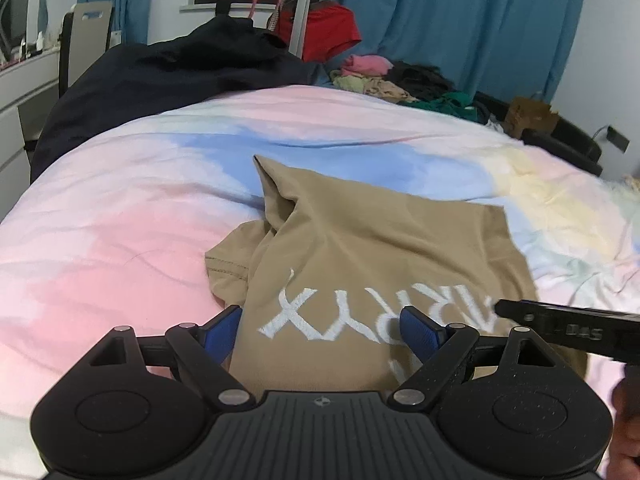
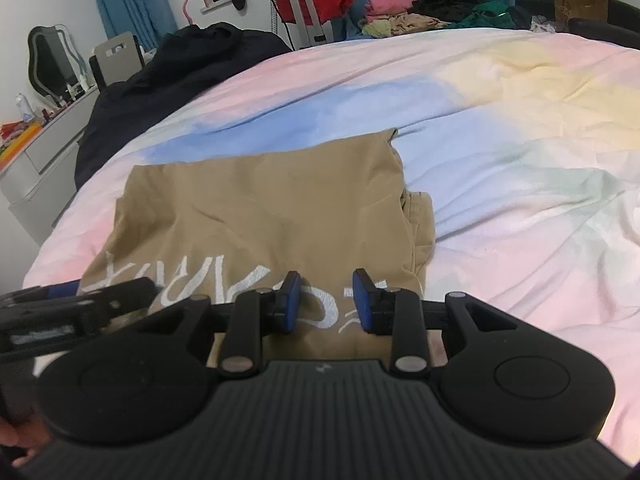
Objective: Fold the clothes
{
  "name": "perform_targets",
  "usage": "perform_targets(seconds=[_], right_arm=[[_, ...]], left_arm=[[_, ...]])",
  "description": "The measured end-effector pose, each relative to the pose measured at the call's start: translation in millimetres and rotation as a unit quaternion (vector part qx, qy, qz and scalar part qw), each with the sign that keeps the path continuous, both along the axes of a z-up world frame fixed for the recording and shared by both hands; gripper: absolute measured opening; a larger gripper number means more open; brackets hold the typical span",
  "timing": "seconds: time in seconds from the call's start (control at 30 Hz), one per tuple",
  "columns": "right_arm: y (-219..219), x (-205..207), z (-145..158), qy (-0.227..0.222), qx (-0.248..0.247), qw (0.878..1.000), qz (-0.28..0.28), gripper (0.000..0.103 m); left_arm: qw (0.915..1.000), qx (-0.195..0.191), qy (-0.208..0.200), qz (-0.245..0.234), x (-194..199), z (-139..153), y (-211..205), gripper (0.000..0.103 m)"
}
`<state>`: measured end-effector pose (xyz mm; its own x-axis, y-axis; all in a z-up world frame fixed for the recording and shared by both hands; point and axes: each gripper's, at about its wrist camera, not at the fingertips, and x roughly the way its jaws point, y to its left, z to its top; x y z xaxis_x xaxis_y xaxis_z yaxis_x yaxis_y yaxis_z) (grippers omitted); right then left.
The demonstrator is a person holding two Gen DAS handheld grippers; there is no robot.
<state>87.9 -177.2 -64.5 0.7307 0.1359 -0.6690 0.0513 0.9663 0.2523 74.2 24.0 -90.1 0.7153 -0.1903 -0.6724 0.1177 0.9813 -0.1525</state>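
Note:
A tan T-shirt (image 1: 360,240) with white lettering lies partly folded on the pastel bed cover (image 1: 120,220); it also shows in the right wrist view (image 2: 260,208). My left gripper (image 1: 320,332) is open, its blue pads wide apart over the shirt's near edge. My right gripper (image 2: 326,304) is open, its pads apart just above the shirt's lettering. The right gripper's tip (image 1: 560,324) pokes in at the right of the left wrist view. The left gripper (image 2: 76,308) shows at the left of the right wrist view.
A dark garment (image 1: 168,80) lies at the far left of the bed. A pile of mixed clothes (image 1: 384,76) sits at the far edge. A white dresser (image 2: 36,160) stands left of the bed. Blue curtains (image 1: 460,20) hang behind.

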Motion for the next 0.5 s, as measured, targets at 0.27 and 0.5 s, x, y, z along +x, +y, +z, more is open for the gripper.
perform_targets(seconds=[0.27,0.5], right_arm=[[-4.7,0.4,-2.0,0.004,0.020,1.000,-0.008,0.032],[-5.2,-1.3,-1.7,0.004,0.025,1.000,-0.012,0.032]], left_arm=[[0.9903,-0.135,0.003,-0.035,-47.6,43.8,11.7,0.088],[0.9580,-0.238,0.158,-0.025,-35.6,-3.8,23.0,0.088]])
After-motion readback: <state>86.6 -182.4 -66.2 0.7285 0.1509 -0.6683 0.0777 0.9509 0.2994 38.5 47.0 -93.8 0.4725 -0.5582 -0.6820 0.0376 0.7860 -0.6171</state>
